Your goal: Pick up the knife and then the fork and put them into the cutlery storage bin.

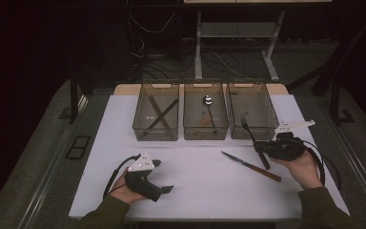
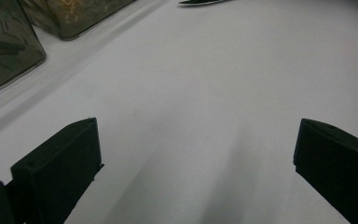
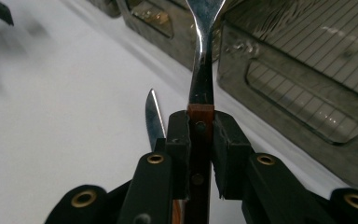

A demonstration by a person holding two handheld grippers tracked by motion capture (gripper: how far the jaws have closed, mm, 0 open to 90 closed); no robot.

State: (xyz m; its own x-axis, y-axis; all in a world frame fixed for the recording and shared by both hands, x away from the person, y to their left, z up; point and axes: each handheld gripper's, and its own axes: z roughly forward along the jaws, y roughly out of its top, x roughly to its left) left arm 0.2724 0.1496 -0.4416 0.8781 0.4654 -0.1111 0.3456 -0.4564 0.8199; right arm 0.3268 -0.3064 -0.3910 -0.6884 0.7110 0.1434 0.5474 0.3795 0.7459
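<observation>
- The right gripper point(image 3: 200, 154) is clamping the wooden handle of a fork point(image 3: 200, 70), its jaws pressing on either side of the handle just below where the metal neck begins.
- The fork is pointing away from the gripper, its head reaching up toward the front wall of the right-hand bin point(image 1: 252, 131) in the high view.
- A knife point(image 1: 250, 165) is lying flat on the white table point(image 1: 195, 191) just beside the gripper on its inner side, its blade tip showing to the left of the jaws in the right gripper view.
- Beyond the gripper, three clear bins are standing in a row; the middle bin point(image 1: 205, 129) is holding a spoon point(image 1: 208, 106) and the left bin point(image 1: 156, 131) two dark sticks point(image 1: 159, 114).
- The right hand point(image 1: 307, 169) is cradling its gripper from below, just in front of the right-hand bin.
- The left gripper point(image 2: 193, 163) is resting with jaws spread wide and nothing between them, well apart from the fork, over bare table.
- The left hand point(image 1: 128, 188) is sitting low near the table's near edge.
</observation>
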